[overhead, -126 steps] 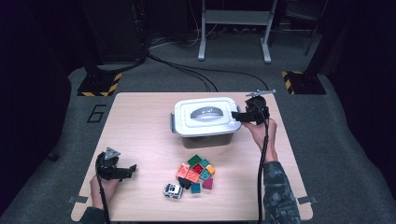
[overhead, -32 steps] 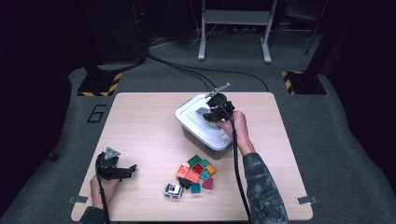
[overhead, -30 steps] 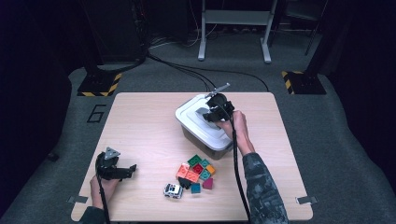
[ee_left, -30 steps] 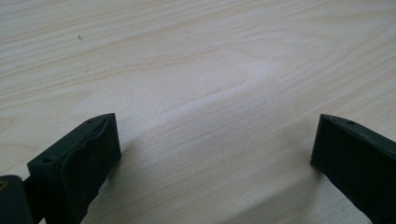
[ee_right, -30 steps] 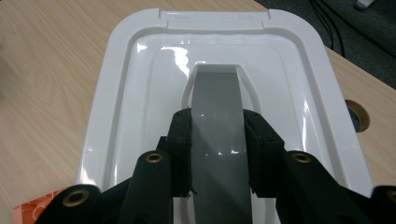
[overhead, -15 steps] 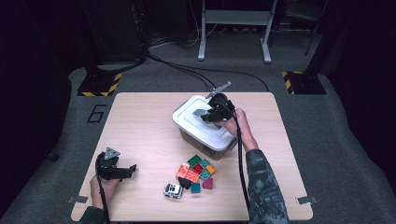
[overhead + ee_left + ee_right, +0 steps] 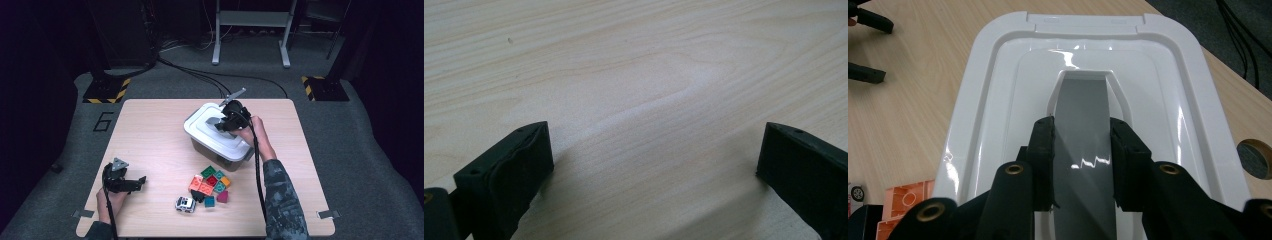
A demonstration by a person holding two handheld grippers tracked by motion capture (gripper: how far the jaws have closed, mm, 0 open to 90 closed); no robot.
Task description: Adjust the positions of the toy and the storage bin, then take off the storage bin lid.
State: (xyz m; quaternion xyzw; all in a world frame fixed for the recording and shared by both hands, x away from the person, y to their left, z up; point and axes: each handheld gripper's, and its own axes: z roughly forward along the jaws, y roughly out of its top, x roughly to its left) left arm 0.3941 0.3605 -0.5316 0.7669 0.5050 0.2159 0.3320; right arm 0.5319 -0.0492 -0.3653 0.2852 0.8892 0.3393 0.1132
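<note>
Now the right gripper (image 7: 1082, 150), jaws clamped on the grey handle (image 7: 1083, 120), has tilted the lid (image 7: 217, 131) since earlier.

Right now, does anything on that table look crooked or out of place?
Yes. The white lid sits askew on its grey box, turned out of line with the table edges and tilted. The right gripper is clamped on the lid's grey handle. The toy blocks and small car lie in a loose heap.
</note>
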